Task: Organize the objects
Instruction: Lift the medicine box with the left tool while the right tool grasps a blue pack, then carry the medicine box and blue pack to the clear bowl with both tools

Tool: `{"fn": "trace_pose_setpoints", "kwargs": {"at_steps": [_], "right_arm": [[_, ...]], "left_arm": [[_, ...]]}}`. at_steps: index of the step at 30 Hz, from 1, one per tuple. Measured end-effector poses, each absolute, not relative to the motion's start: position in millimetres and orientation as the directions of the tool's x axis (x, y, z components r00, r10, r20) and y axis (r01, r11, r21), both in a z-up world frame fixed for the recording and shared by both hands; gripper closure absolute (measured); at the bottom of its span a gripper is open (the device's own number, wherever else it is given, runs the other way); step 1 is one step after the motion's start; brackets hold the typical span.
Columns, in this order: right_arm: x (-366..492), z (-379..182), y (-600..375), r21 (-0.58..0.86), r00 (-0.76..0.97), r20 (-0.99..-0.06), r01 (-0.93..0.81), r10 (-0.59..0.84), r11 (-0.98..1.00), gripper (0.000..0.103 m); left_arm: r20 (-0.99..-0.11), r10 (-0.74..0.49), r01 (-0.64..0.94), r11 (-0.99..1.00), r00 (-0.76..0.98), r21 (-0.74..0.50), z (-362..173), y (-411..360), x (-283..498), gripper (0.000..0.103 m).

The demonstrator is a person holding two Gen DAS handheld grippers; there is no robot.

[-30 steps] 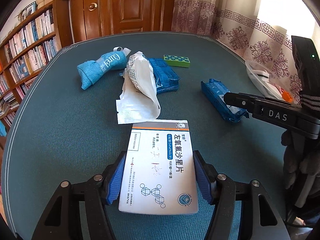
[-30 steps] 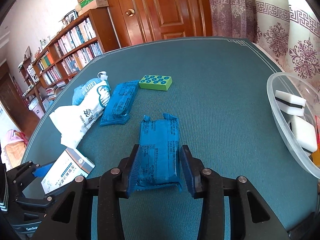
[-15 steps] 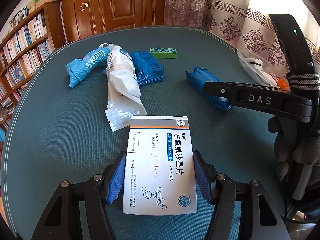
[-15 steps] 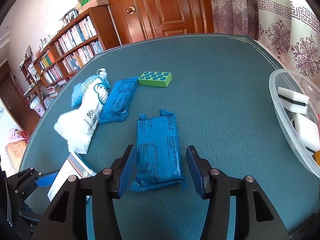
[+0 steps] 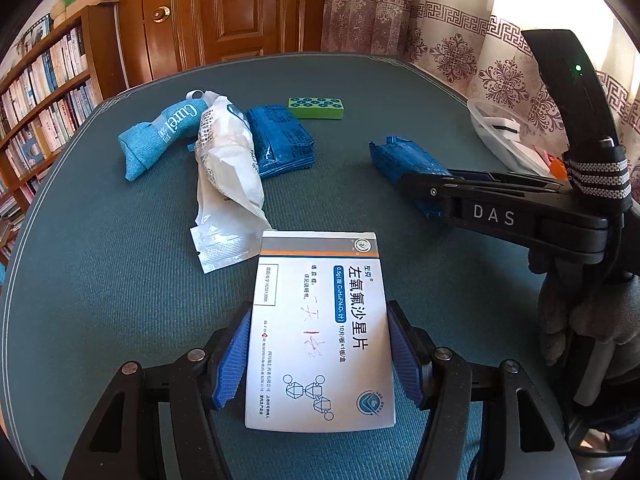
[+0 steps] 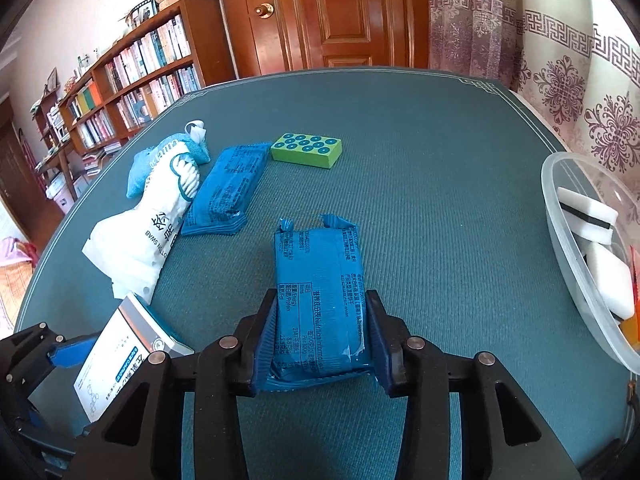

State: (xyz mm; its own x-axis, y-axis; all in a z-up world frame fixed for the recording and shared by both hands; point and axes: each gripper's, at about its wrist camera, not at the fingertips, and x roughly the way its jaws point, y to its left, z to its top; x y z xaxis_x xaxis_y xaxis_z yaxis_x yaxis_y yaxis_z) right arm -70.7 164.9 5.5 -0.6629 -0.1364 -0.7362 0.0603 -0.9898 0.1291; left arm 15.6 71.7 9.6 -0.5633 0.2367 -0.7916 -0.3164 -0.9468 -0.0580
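My left gripper is shut on a white medicine box with blue Chinese print, held just above the teal table. The box also shows in the right wrist view. My right gripper is shut on a blue foil packet, which also shows in the left wrist view. A second blue packet, a white cotton-swab bag, a blue rolled cloth and a green dotted block lie on the table.
A clear plastic tub holding white sponges stands at the table's right edge. A bookshelf and a wooden door are behind the table. Patterned curtains hang at the right.
My right gripper opened briefly around the blue packet and has closed on it again. My left gripper keeps hold of the medicine box and has drawn back slightly.
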Motion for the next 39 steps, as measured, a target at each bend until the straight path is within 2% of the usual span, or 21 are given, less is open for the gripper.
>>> {"fn": "trace_pose_setpoints", "kwargs": {"at_steps": [6, 15, 26, 39], "right_arm": [[-57.8, 17.0, 183.7, 0.188, -0.688, -0.708, 0.034, -0.159, -0.982, 0.061], [-42.2, 39.8, 206.6, 0.199, -0.738, -0.662, -0.001, -0.134, -0.980, 0.061], [-35.1, 63.1, 277.6, 0.166, -0.783, -0.621, -0.165, 0.027, -0.972, 0.061], [-60.5, 55.6, 356.2, 0.155, -0.746, -0.639, -0.363, 0.187, -0.919, 0.061]], "left_arm": [[-0.771, 0.262, -0.353, -0.934, -0.580, -0.051, 18.6, 81.4, 20.6, 0.037], [-0.748, 0.279, -0.384, -0.923, -0.602, -0.035, 33.3, 98.9, 13.3, 0.037], [-0.719, 0.311, -0.431, -0.902, -0.621, -0.018, 48.5, 126.7, 1.3, 0.037], [-0.720, 0.314, -0.453, -0.891, -0.619, 0.001, 53.6, 146.2, -6.6, 0.037]]}}
